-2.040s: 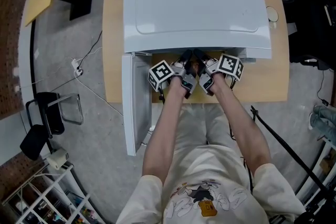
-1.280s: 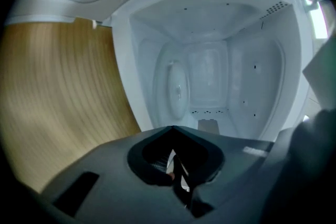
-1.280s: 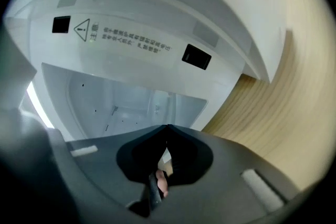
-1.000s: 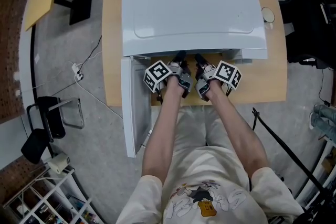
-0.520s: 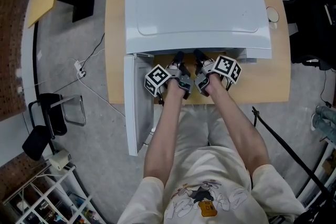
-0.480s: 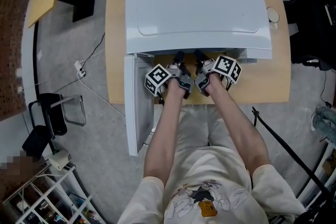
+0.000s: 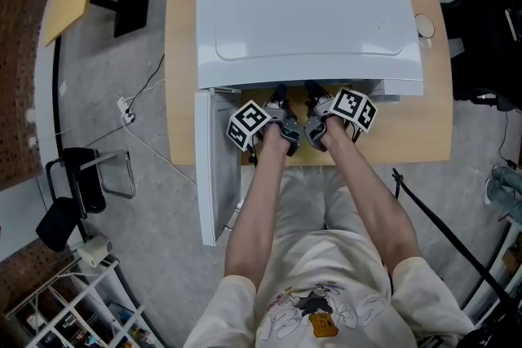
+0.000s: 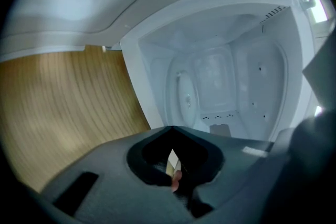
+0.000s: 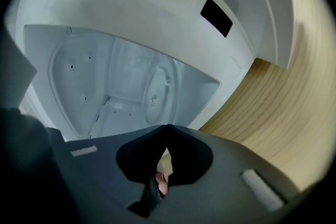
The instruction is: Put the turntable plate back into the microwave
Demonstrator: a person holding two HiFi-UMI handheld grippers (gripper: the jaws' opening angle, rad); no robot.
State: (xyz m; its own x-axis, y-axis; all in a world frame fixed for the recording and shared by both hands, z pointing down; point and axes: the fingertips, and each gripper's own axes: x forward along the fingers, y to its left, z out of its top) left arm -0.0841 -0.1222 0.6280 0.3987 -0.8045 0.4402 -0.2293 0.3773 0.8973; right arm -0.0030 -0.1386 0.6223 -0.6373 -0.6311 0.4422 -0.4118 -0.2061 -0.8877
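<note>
The left gripper has just been closing. Its jaws now meet at the tips with nothing between them. The right gripper has just been closing too, and its jaws are also together and empty. In the head view the two sit side by side, left gripper just left of right gripper. Their tips are at the near edge of the microwave, under its front lip, and both point into the open cavity.

The plate is inside the microwave, lying round and flat on the cavity floor, apart from both grippers. The right gripper view shows the same plate, with a small hub at its centre. From the head view it is hidden under the microwave's top.

The door stands open at the left, swung out toward the person past the table's near edge. The microwave takes up most of the wooden table, with bare wood showing to the left, right and near side.
</note>
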